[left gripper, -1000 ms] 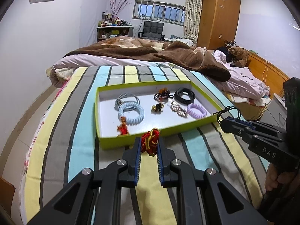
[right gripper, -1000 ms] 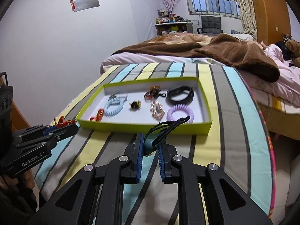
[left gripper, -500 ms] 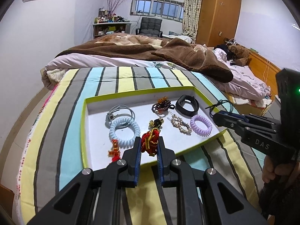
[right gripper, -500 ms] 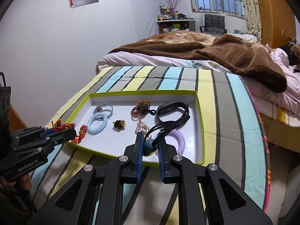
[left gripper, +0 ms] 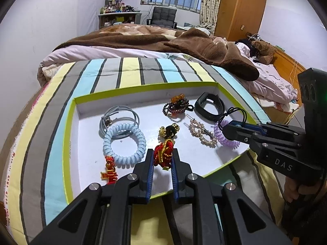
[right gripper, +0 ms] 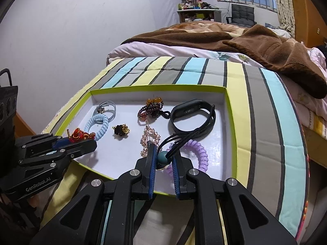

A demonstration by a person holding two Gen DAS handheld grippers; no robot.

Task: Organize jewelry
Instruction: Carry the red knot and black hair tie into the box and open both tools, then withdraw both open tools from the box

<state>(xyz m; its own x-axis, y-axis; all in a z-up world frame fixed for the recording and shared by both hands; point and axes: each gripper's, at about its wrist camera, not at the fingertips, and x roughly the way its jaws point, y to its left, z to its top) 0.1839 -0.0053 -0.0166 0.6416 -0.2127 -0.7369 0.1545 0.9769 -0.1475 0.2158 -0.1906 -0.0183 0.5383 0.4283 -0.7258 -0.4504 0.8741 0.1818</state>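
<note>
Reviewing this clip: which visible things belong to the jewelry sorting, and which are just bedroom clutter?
Job:
- green tray
- red knot charm in left gripper
- black hair tie in right gripper
- blue coil tie, black band

Clutter:
- brown blanket
- teddy bear
- wardrobe

Your right gripper clamps a black elastic hair tie with teal bead | over the green-rimmed white cardboard tray, near edge | purple plastic spiral hair coil just right.
</note>
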